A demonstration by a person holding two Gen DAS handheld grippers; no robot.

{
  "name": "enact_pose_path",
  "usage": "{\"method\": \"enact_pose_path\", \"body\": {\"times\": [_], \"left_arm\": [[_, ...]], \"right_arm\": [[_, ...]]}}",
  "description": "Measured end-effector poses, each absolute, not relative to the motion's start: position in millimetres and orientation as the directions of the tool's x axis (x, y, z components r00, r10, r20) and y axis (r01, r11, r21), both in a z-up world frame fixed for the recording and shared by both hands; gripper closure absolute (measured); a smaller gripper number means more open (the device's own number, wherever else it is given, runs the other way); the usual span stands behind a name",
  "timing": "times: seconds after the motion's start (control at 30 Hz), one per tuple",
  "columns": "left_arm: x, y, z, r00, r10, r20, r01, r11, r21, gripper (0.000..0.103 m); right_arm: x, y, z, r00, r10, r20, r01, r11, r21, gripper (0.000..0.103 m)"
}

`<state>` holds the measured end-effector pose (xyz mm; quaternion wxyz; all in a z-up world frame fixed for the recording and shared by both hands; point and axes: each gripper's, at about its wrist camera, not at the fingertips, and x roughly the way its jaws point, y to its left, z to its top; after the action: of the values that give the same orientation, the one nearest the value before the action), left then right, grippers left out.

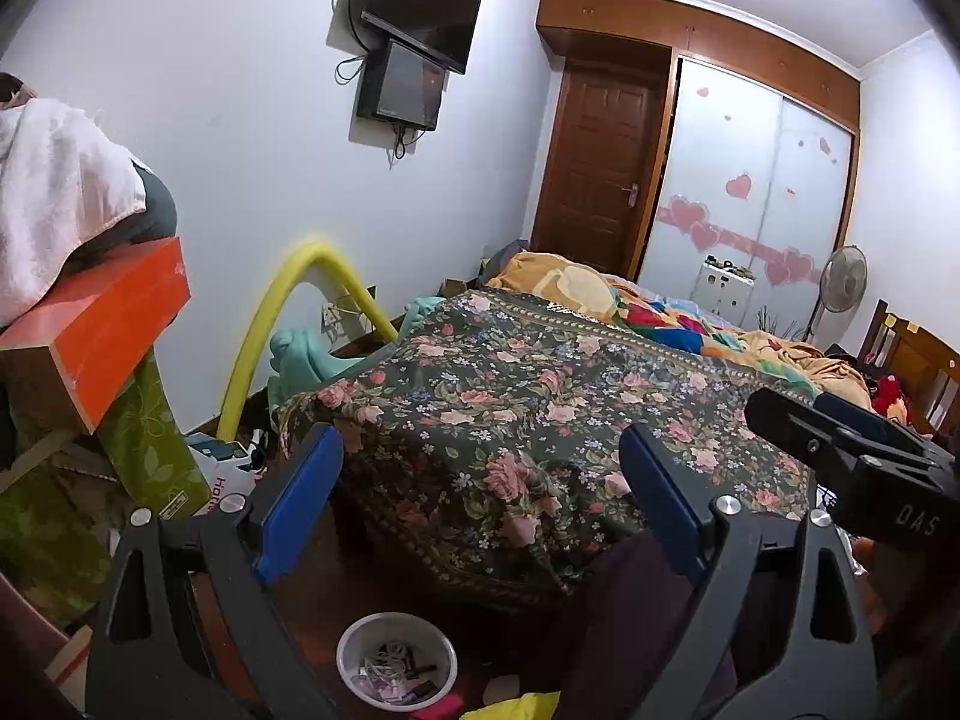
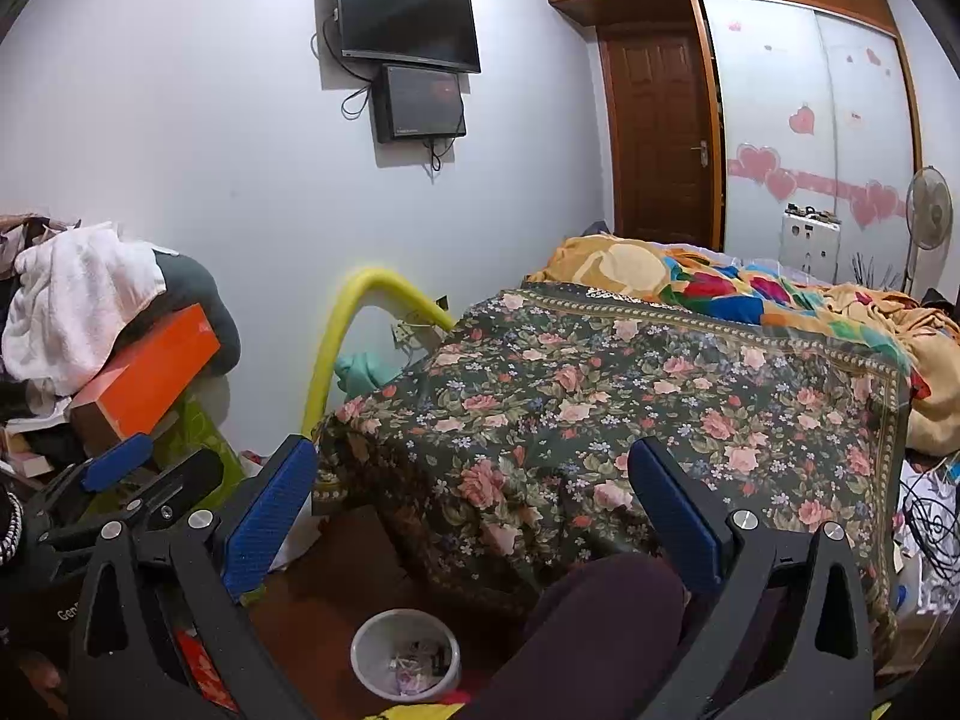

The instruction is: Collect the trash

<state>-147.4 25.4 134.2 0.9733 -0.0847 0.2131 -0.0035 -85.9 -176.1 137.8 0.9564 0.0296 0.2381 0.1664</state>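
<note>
Left gripper (image 1: 480, 498) agape, right gripper (image 2: 474, 516) likewise, right view alone shows cables (image 2: 930, 516)

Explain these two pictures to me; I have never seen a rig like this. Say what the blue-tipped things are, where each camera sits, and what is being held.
No robot here: a person carries a handheld two-finger gripper in each hand, each with a fisheye camera looking along its fingers. One picture comes from the left gripper, the other from the right gripper. The blue parts are the finger pads. Both grippers are open and hold nothing. Ahead is a bed under a floral cover. On the floor below stands a small white bin with scraps already inside. The right gripper also shows at the right edge of the left view.
</note>
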Motion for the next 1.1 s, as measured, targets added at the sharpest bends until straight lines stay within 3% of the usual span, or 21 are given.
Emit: {"method": "enact_pose_path", "body": {"times": [1.1], "left_arm": [[-149.9,23.3,137.1,0.915,-0.037,-0.401,-0.018,0.991,-0.132,0.006]], "right_arm": [[-89.0,-169.6,140.6,0.829,0.336,-0.447,-0.303,0.942,0.147,0.000]]}}
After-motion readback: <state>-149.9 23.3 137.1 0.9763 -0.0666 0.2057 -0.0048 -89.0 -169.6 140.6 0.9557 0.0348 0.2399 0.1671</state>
